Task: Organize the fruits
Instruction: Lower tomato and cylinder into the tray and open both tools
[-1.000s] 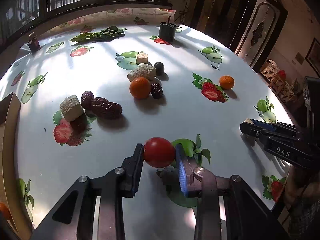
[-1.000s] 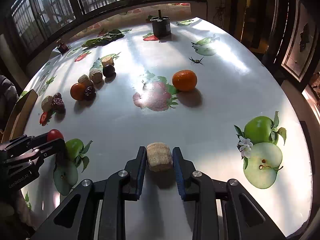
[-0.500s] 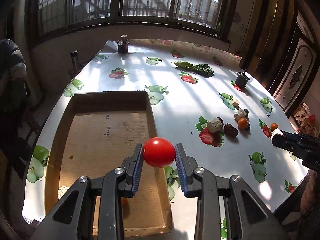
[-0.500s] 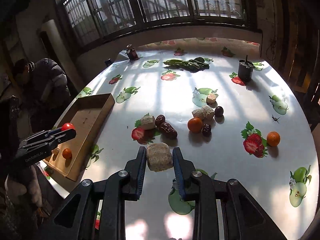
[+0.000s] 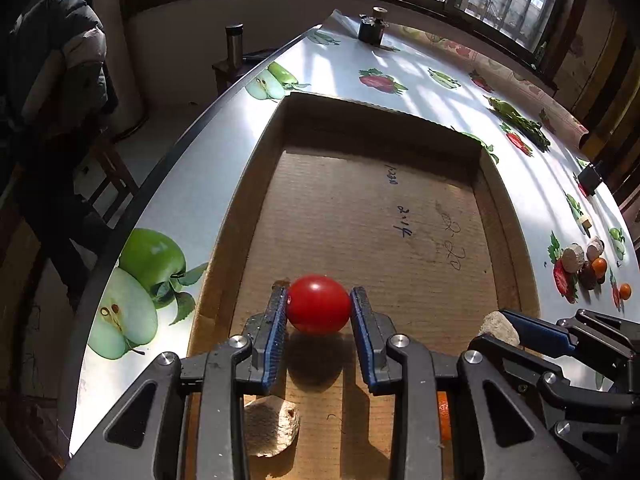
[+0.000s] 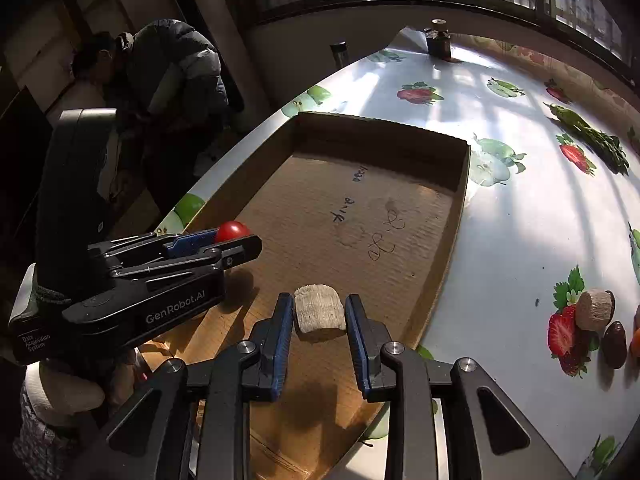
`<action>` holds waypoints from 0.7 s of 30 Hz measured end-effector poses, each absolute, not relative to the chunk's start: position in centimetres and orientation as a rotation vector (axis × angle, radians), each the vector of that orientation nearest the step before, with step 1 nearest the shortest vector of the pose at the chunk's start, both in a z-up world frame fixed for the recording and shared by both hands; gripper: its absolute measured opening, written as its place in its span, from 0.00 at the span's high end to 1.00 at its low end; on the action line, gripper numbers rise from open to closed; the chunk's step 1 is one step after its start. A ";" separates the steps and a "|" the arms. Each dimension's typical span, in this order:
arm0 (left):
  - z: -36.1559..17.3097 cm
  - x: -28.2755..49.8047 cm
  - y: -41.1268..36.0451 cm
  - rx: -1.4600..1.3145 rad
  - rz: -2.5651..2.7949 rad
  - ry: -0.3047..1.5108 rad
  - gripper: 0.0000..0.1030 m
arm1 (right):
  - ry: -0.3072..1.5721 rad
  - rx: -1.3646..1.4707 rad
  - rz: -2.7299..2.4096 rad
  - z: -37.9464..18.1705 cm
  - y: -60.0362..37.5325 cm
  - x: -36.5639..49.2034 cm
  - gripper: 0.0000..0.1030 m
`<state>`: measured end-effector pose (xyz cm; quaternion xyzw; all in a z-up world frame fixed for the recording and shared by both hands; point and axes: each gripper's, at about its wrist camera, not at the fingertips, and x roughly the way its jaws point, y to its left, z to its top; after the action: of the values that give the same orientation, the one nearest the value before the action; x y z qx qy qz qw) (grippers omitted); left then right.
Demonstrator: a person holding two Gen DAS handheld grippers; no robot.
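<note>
One red tomato (image 5: 318,304) sits clamped between the two blue-padded fingers of the left gripper (image 5: 319,314), held above the floor of the cardboard tray (image 5: 492,208) near its close end; its shadow falls on the cardboard below. The right gripper (image 6: 319,316) holds one pale, rough chunk (image 6: 319,313) between its two fingers, the pads close at both sides of it, also over the tray's close end. In the left wrist view two things already lie in the tray beneath the left gripper: one more pale chunk (image 5: 271,426) and a sliver of something orange (image 5: 442,414), mostly hidden by the gripper's frame. The tray is one shallow open box with three scribbles of handwriting on its floor, lying on the table (image 6: 532,216), whose cloth is printed with strawberries and green apples. Out on the cloth, well apart from the tray, the left wrist view shows a small cluster: two pale chunks (image 5: 573,258), one dark fruit (image 5: 588,278) and two small oranges (image 5: 599,266).
</note>
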<state>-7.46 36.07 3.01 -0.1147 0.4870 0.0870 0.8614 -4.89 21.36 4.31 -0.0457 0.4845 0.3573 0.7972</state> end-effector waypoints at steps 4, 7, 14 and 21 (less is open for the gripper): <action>2.4 -7.2 36.7 -0.257 0.190 1.027 0.70 | 1.075 -0.114 0.762 2.6 22.5 -4.6 0.71; 2.5 -7.3 36.9 -0.274 0.187 1.023 0.64 | 1.065 -0.143 0.740 2.1 23.0 -4.9 0.71; 4.7 -9.0 37.4 -0.315 0.219 0.970 0.49 | 1.057 -0.110 0.758 3.0 22.4 -4.9 0.62; 9.9 -11.6 34.8 -0.309 0.204 0.828 0.34 | 0.961 -0.055 0.730 6.9 17.3 -6.0 0.59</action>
<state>-11.55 34.83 9.94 -0.1491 0.3998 0.0986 0.8990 -5.99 17.33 6.87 -0.0259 0.4520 0.3431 0.8230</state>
